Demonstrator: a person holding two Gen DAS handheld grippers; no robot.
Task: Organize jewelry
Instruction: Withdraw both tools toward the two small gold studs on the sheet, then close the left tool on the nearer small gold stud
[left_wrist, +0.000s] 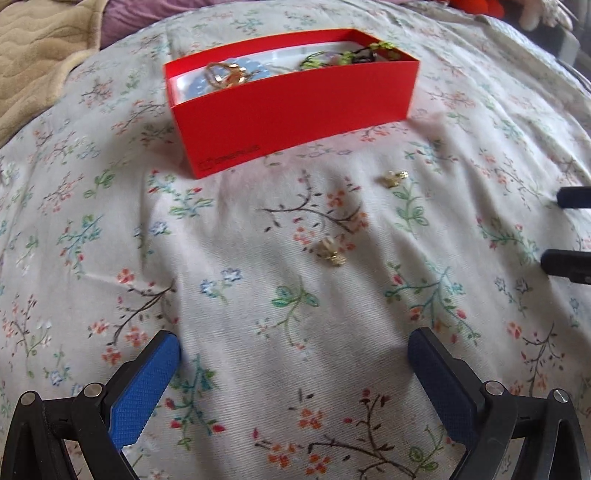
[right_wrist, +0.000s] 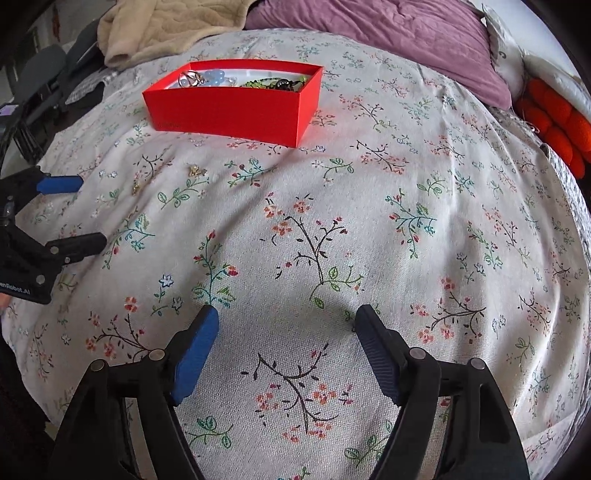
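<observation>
Floral bedsheet (left_wrist: 229, 280) fills both views, with a red box (left_wrist: 295, 122) lying on it toward twelve o'clock; the box is open at the top, and inside it sit a gold ring piece (left_wrist: 225, 75) at its nine o'clock end, pale blue pieces beside that, and green beaded jewelry (left_wrist: 332, 57) with something dark at its three o'clock end.

Two small gold earrings lie loose on the sheet outside the box; in the left wrist view the nearer earring (left_wrist: 330, 253) is just right of centre, and the farther earring (left_wrist: 394, 178) lies at about one o'clock from it, near the box's long front wall but apart from it.

Left gripper (left_wrist: 293, 347) points down at the sheet with its blue-padded fingers spread wide and nothing between them; the nearer earring lies ahead of it at twelve o'clock, not touched.

Right gripper (right_wrist: 286, 317) is likewise spread wide over bare sheet, holding nothing; both earrings lie well off at its ten o'clock, and the box sits at eleven o'clock.

Beige blanket (right_wrist: 166, 26) and purple pillow (right_wrist: 388, 29) lie beyond the box; orange cushion (right_wrist: 557, 122) shows at two o'clock in the right wrist view.
</observation>
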